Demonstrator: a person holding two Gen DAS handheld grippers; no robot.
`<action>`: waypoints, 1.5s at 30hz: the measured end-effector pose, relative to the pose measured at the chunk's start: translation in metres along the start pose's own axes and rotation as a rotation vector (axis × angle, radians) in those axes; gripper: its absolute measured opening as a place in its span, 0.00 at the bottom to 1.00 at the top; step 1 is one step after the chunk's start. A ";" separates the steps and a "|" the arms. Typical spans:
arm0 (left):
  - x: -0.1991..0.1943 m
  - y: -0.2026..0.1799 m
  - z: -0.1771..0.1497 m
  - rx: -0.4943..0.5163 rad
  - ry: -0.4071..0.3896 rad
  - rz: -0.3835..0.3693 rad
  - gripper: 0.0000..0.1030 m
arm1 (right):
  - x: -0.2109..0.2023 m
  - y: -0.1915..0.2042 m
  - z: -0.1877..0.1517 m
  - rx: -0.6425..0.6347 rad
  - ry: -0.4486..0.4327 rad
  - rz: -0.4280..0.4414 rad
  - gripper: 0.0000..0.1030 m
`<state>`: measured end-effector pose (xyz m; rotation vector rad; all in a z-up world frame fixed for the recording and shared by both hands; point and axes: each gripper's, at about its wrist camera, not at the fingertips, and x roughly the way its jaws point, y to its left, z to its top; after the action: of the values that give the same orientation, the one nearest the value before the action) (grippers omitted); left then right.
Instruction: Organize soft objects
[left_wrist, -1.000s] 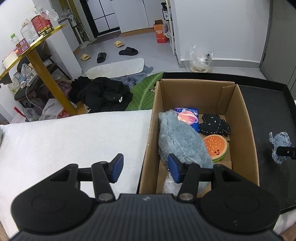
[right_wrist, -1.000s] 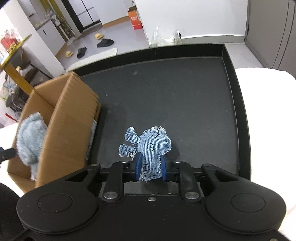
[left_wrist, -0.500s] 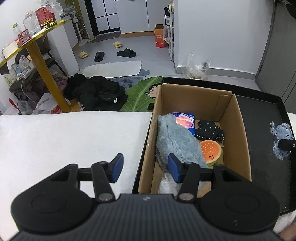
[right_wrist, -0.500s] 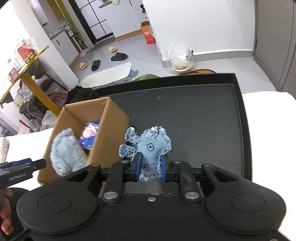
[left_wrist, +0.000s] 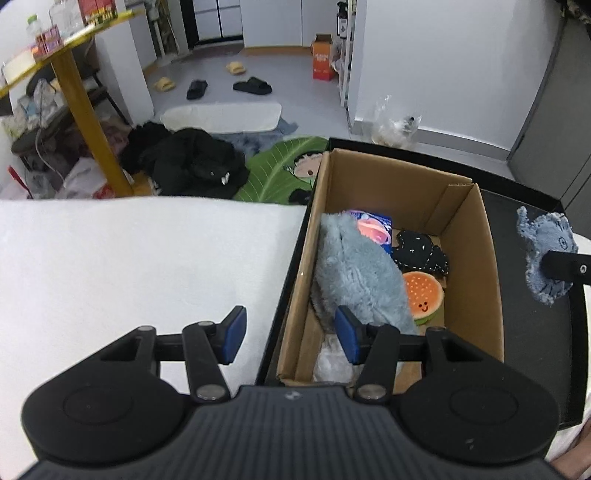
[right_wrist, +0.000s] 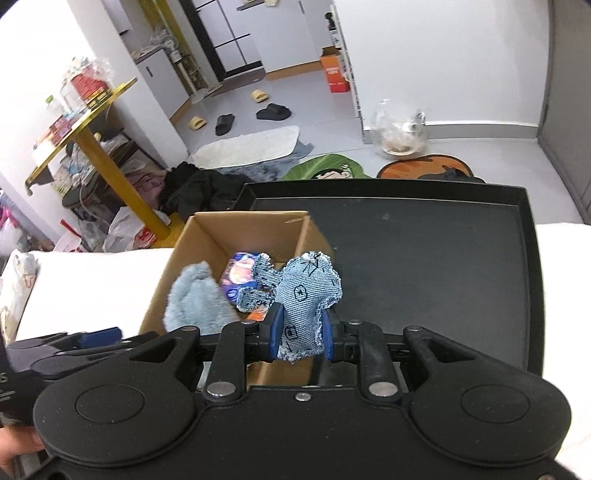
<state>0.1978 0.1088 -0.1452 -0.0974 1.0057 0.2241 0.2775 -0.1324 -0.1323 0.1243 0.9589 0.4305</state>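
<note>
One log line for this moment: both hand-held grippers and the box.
right hand-held gripper: shut on denim toy | left hand-held gripper: open, empty | cardboard box: four soft items inside

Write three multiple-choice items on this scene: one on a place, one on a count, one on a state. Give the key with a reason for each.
1. Where is the cardboard box?
A. on the floor
B. in the black tray
C. on the yellow table

2. How many black slippers lie on the floor?
A. two
B. four
C. none

3. What is the right gripper doing?
A. open, empty
B. gripping the box wall
C. shut on the denim toy

Key: B, the tray's rim runs along the box's base; A, one pair shows beside the two yellow ones; C, both blue pads press the toy's lower part.
</note>
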 end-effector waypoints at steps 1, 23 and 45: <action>0.000 0.001 0.000 -0.006 0.002 -0.004 0.50 | 0.000 0.004 0.001 -0.005 0.002 0.003 0.22; 0.009 0.022 0.002 -0.100 -0.016 -0.081 0.09 | 0.021 0.051 -0.009 -0.099 0.094 -0.027 0.24; -0.029 0.000 0.000 -0.010 -0.067 -0.062 0.46 | -0.034 0.015 -0.019 -0.003 -0.023 -0.096 0.63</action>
<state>0.1827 0.1047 -0.1206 -0.1297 0.9335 0.1747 0.2401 -0.1343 -0.1128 0.0796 0.9378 0.3419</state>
